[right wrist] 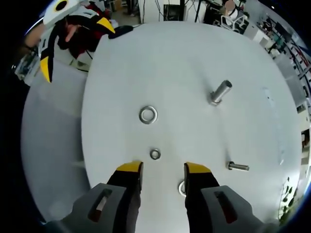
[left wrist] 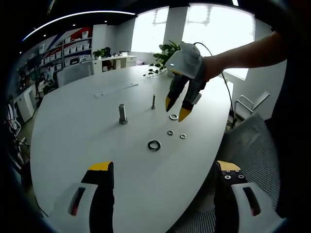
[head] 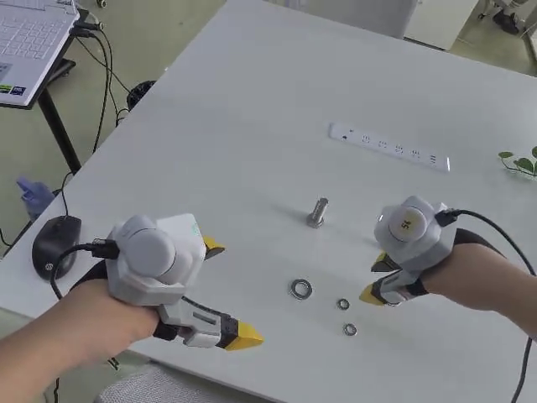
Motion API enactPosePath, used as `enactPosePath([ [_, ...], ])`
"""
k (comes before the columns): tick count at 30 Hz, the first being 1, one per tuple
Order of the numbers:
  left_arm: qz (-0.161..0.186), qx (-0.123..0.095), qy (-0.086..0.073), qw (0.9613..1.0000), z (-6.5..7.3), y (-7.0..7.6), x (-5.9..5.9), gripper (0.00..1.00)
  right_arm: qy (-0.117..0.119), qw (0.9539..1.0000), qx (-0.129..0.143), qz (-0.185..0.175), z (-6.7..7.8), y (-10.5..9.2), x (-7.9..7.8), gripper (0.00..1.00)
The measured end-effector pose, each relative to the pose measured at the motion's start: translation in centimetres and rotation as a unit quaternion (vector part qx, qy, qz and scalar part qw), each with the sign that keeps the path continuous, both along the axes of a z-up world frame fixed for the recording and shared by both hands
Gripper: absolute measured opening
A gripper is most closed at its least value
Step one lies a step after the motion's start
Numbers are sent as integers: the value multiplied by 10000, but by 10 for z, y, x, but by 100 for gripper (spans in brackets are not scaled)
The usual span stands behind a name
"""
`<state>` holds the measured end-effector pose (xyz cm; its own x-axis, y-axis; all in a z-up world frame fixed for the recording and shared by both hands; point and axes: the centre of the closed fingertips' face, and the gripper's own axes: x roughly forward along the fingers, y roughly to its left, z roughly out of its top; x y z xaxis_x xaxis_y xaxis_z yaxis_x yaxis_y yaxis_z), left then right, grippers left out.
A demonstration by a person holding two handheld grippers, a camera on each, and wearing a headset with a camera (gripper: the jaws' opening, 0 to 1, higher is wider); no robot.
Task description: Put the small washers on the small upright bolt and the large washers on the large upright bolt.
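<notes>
Spread apart on right gripper (right wrist: 164, 168), with small washer (right wrist: 155, 154) just ahead of tips, large washer (right wrist: 148, 115) beyond. Spread wide on left gripper (left wrist: 164, 167) too.

Left gripper (left wrist: 164, 166) jaws spread wide over white table (left wrist: 73, 131). Right gripper (left wrist: 176, 109) tips just above a washer (left wrist: 173, 117). Large washer (left wrist: 154, 145) lies flat nearer. Large bolt (left wrist: 123, 114) and small bolt (left wrist: 153, 101) stand upright.

**A:** Table (head: 252, 126)?
**B:** White top, smooth and matt, with a faint sheen.
**A:** Large bolt (head: 318, 212), small bolt (right wrist: 238, 167)?
**B:** Bare bright metal. The large washer (head: 301, 290) and small washers (head: 343, 304) are the same, and glossy.
**A:** Left gripper (head: 231, 292), right gripper (head: 375, 280)?
**B:** Smooth pale plastic shells, slightly glossy. Their yellow tips look matt.
</notes>
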<state>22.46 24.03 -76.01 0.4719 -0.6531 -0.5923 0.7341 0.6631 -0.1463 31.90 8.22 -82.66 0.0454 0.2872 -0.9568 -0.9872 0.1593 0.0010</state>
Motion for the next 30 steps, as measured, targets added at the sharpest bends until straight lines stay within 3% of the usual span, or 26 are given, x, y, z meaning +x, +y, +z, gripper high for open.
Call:
enactPosePath([
  [9,-87,118,-21,9999,-2,-1,-4,85,91,9999,-5,-96,-17,5,-12,35],
  [20,-72,151,72,9998,-3,3,-12,84,77,9996,5,-263,-44,8,-9,35],
  [30,-46,103,74,9999,-1,2,-14,83,-1,9995,-26,-322,-51,4,-14,35],
])
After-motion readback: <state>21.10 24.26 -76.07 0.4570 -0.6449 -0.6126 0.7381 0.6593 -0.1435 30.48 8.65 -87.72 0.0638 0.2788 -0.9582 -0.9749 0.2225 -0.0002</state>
